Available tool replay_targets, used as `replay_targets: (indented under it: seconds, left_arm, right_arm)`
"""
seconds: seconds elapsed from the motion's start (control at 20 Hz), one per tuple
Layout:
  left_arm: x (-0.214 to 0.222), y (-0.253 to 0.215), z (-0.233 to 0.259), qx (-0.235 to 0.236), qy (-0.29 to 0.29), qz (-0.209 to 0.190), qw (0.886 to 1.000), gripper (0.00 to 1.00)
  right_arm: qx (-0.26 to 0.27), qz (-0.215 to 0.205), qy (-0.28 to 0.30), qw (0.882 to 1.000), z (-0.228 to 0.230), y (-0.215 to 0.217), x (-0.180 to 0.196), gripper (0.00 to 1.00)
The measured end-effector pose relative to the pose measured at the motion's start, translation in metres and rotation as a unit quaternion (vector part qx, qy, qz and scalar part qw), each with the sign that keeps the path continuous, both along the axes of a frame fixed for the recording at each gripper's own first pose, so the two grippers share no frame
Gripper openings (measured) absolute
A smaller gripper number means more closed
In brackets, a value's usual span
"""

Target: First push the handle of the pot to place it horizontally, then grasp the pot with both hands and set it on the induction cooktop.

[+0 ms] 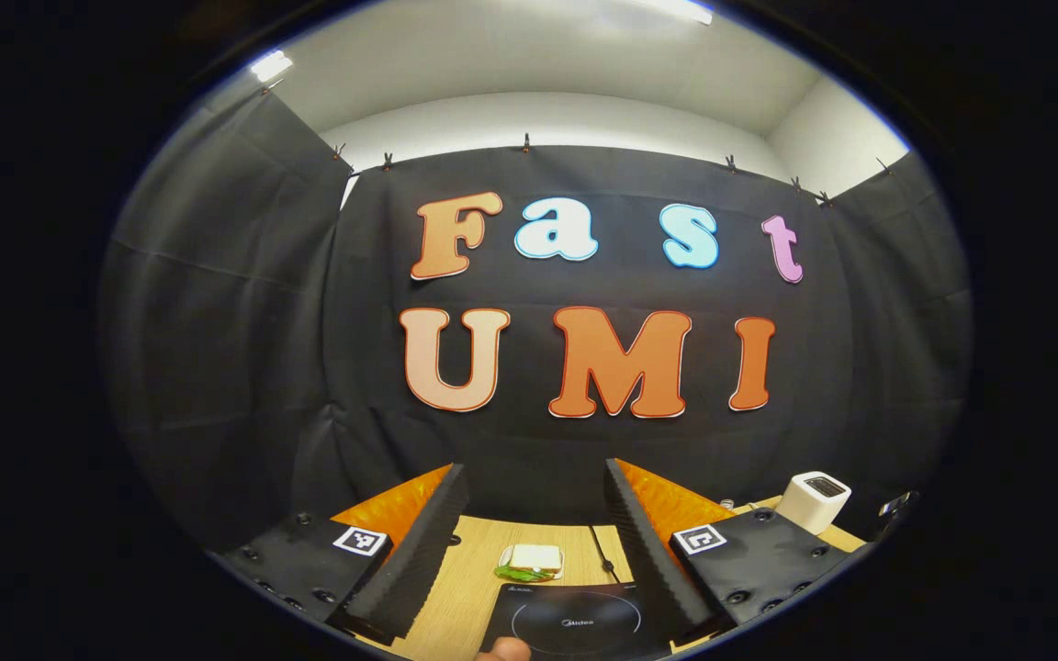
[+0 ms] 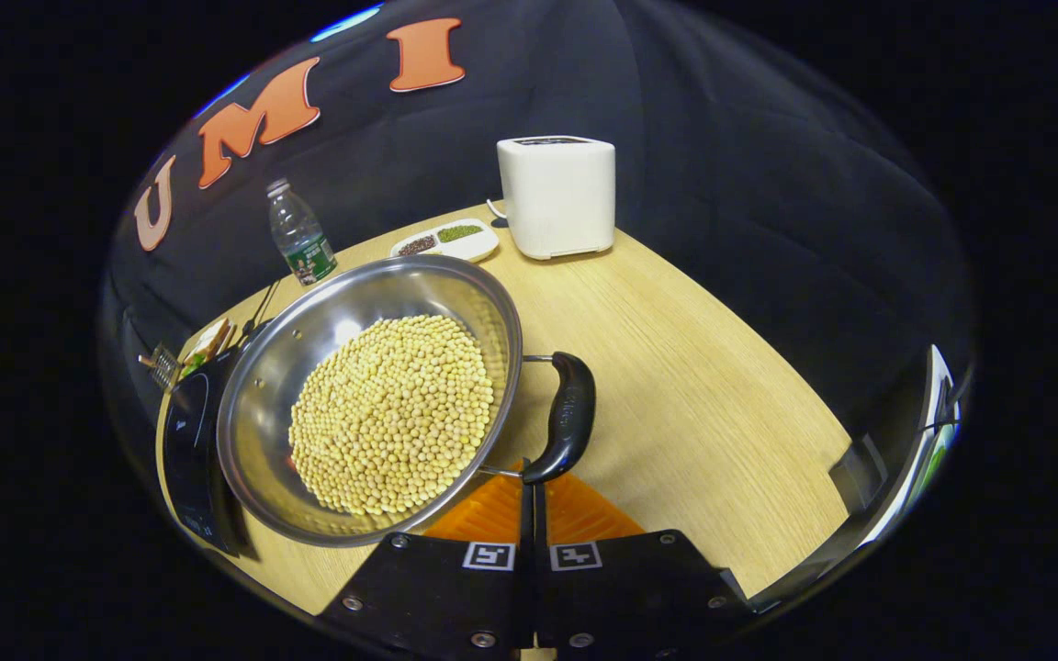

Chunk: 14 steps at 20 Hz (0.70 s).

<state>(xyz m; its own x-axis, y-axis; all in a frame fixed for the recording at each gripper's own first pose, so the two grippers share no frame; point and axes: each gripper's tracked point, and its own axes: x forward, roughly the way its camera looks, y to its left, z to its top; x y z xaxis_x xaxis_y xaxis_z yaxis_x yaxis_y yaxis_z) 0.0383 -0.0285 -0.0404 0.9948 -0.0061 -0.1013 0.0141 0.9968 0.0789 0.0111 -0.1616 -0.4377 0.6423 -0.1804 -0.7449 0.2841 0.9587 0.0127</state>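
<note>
Pot (image 2: 373,404) of soybeans (image 2: 391,413) sits on the worktop (image 2: 694,367), left rim overhanging the induction cooktop (image 2: 189,450). Your right hand-held gripper (image 2: 531,496) is closed, empty, tips just under the black handle (image 2: 568,418). Your left hand-held gripper (image 1: 536,542) is wide open, holding nothing. Risk: a hard shove tilts the pot and spills beans. Count: one pot, one cooktop, one toaster (image 2: 555,195), one bottle (image 2: 301,234).
</note>
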Motion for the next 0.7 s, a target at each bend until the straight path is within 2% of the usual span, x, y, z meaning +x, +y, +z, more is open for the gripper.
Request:
replay_targets:
  seconds: [0.4,0.7]
  left_arm:
    - [0.01,-0.002,-0.012,-0.001,0.008,-0.001,1.0,0.98]
    - [0.02,-0.007,-0.045,-0.005,0.039,0.001,0.999,0.99]
  right_arm:
    - [-0.009,-0.004,0.002,1.0,-0.001,-0.021,0.044,0.0]
    - [-0.006,0.0,0.01,1.0,-0.007,-0.032,0.07,0.0]
